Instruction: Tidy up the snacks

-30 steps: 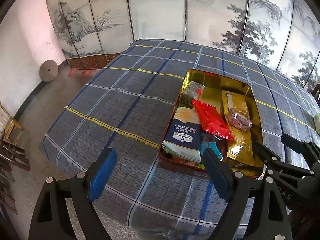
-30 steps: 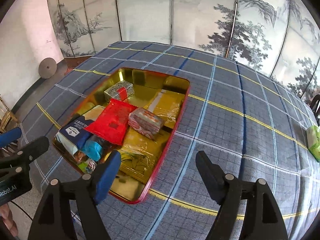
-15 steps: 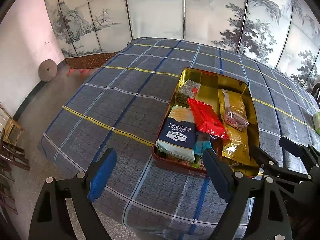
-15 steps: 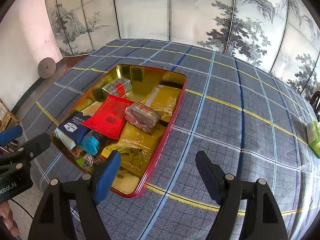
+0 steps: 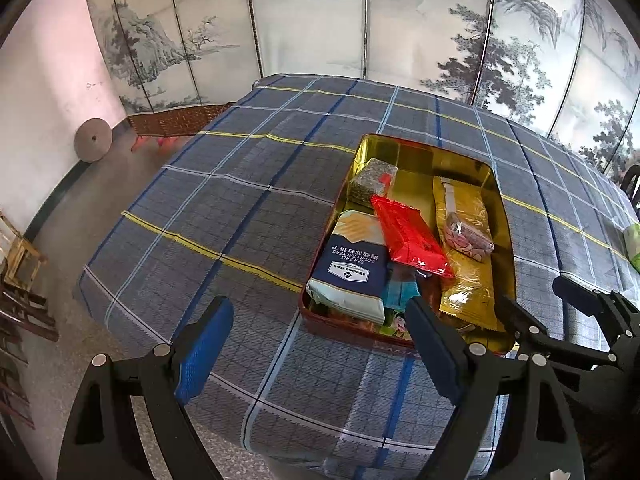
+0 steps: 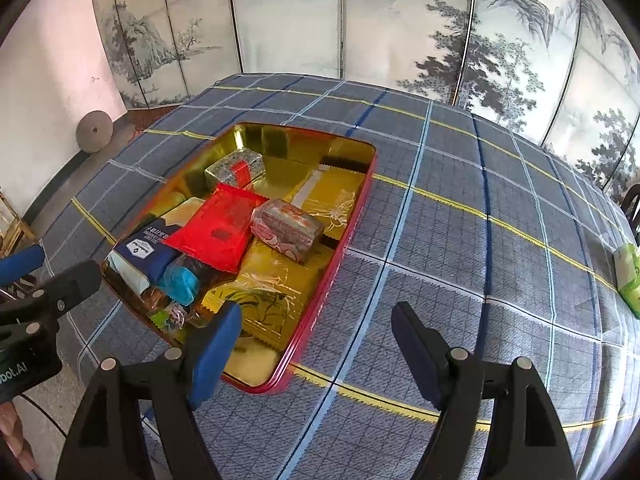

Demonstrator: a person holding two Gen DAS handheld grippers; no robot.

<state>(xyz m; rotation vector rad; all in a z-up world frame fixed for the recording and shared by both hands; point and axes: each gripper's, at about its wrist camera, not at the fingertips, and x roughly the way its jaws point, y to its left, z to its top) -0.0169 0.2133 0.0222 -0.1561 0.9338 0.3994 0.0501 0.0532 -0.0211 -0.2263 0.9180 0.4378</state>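
Observation:
A red-rimmed gold tin [image 5: 505, 216] lies on the plaid tablecloth [image 5: 248, 216] and holds several snacks. Among them are a navy cracker pack [image 5: 352, 268], a red packet [image 5: 412, 236], a gold packet [image 5: 468, 280], a pink patterned box [image 5: 470, 236] and a grey speckled box [image 5: 372, 180]. My left gripper [image 5: 316, 306] hovers open above the tin's near-left corner, holding nothing. My right gripper [image 6: 316, 310] hangs open over the tin's near-right rim [image 6: 352, 232], also holding nothing. The red packet [image 6: 220, 232] rests across the cracker pack [image 6: 144, 252], and the patterned box [image 6: 288, 228] sits on the gold packet [image 6: 272, 292].
A green pack [image 6: 628, 276] lies near the table's far right edge. Painted folding screens [image 5: 360, 24] stand behind the table. The cloth drops to the floor at the left and near sides. A stone disc [image 5: 93, 140] leans on the wall, and wooden furniture [image 5: 20, 264] stands at left.

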